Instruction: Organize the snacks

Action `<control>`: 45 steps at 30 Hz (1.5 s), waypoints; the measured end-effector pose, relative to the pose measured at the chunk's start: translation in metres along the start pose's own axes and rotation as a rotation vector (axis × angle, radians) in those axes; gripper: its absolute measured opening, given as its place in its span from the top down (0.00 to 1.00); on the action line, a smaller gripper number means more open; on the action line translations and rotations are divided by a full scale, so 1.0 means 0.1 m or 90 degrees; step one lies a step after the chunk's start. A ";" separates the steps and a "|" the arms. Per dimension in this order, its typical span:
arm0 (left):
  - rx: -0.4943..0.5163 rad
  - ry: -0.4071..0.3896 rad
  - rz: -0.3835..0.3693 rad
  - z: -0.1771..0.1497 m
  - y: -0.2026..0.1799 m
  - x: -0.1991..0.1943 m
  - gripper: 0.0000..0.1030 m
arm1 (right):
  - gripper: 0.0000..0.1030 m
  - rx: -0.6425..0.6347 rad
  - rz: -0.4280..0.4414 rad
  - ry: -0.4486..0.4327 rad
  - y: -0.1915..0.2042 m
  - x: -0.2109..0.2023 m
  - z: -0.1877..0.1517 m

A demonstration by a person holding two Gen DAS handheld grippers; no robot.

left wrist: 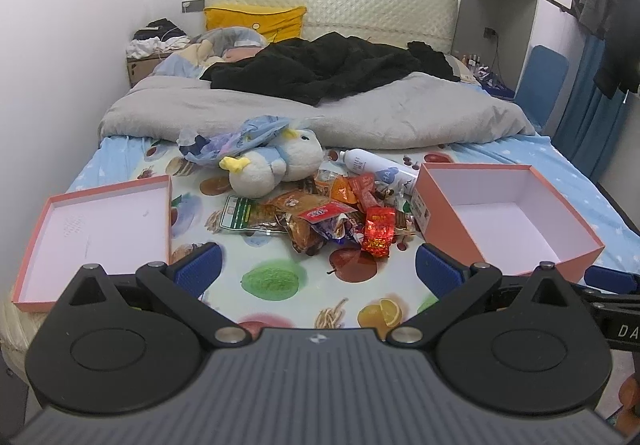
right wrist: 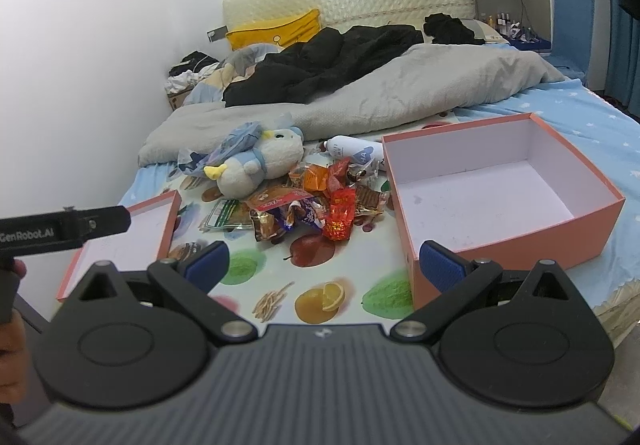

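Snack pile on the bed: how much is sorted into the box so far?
Nothing packed yet: the pink box is empty, its lid lying open separately. Both the left gripper and right gripper are open, holding nothing. The whole snack pile remains.

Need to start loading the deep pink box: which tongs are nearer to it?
Right. The right tongs hang open at the deep pink box's near corner, one finger beside its wall. The left tongs, also open, sit further left, facing the snack pile.
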State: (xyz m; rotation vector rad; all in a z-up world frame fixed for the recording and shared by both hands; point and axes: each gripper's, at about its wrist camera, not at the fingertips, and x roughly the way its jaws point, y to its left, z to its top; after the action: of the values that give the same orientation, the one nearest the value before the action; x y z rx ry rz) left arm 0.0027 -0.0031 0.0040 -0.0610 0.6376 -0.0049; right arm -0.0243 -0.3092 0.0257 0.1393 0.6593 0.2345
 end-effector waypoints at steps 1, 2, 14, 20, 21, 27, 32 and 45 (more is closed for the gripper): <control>0.000 0.000 0.000 0.00 0.00 0.00 0.00 | 0.00 0.000 0.000 0.000 0.00 0.00 0.00; 0.000 0.001 0.000 0.01 0.00 0.00 0.00 | 0.00 0.002 -0.001 0.000 0.00 0.00 0.00; 0.002 0.008 -0.002 -0.01 0.01 0.03 0.00 | 0.00 0.018 0.003 0.010 -0.05 0.01 -0.01; 0.002 0.011 -0.003 -0.03 0.03 0.06 0.00 | 0.00 0.011 0.005 0.013 -0.02 0.03 -0.01; 0.001 0.011 -0.003 -0.04 0.04 0.06 0.00 | 0.00 0.012 0.004 0.014 -0.02 0.02 -0.01; -0.001 0.013 -0.001 -0.09 0.02 0.06 0.00 | 0.00 0.022 0.009 0.020 0.00 0.04 -0.06; 0.001 0.016 0.000 -0.08 0.01 0.07 0.00 | 0.00 0.017 0.005 0.015 0.01 0.02 -0.07; -0.004 0.022 0.002 -0.21 0.01 0.04 0.00 | 0.00 0.031 0.007 0.024 -0.01 0.02 -0.10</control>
State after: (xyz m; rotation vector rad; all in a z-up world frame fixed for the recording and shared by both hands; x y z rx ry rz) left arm -0.0066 -0.0031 -0.0152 -0.0657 0.6722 -0.0008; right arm -0.0292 -0.3088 0.0168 0.1862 0.7024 0.2324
